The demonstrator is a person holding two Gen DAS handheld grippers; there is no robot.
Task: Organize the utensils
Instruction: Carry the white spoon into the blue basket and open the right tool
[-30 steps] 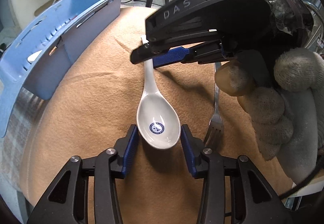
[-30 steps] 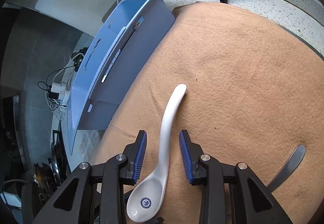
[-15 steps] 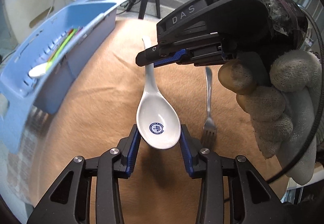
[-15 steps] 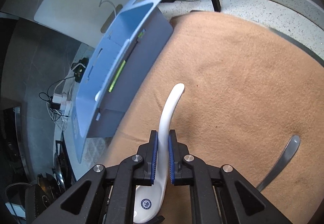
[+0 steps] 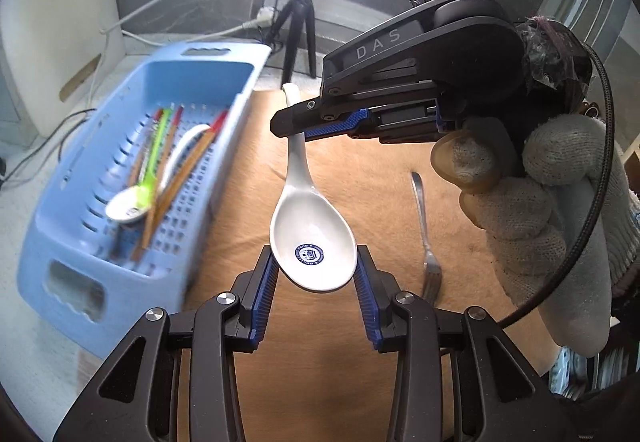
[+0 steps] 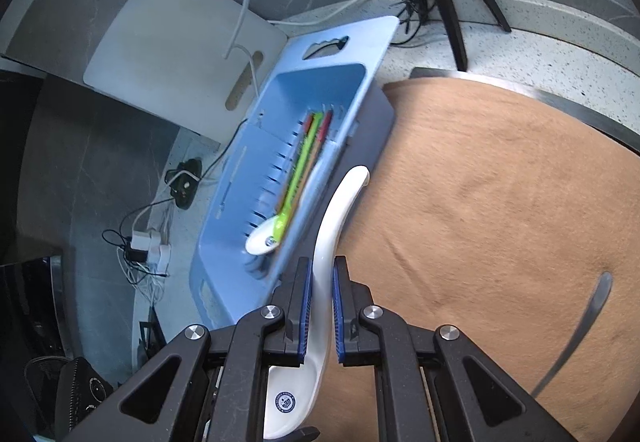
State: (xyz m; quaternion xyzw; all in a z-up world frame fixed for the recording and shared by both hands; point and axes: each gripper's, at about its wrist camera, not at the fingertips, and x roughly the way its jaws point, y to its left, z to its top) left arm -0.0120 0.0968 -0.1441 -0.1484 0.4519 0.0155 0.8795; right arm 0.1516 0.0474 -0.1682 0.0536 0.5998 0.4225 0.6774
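A white ceramic spoon (image 5: 312, 238) with a blue emblem hangs above the brown cloth (image 5: 360, 182), held at both ends. My left gripper (image 5: 314, 256) is shut on its bowl, one blue pad pressing on each side. In the left wrist view my right gripper (image 5: 288, 120) clamps the handle from the right, carried by a gloved hand (image 5: 540, 210). The right wrist view shows the right gripper (image 6: 321, 270) shut on the spoon's handle (image 6: 332, 226), whose tip points toward the blue basket (image 6: 372, 54). A steel fork (image 5: 426, 234) lies on the cloth to the right.
The blue basket (image 5: 240, 90) stands left of the cloth and holds chopsticks, a green-handled spoon (image 5: 148, 182) and a white spoon. A tripod (image 5: 298, 30), cables and a bright lamp are behind. A white cutting board (image 6: 172, 50) leans beyond the basket. The fork's handle (image 6: 580, 330) shows at right.
The right gripper closed on the spoon's handle. Both grippers then rose with the spoon off the cloth, and the inside of the basket came into view.
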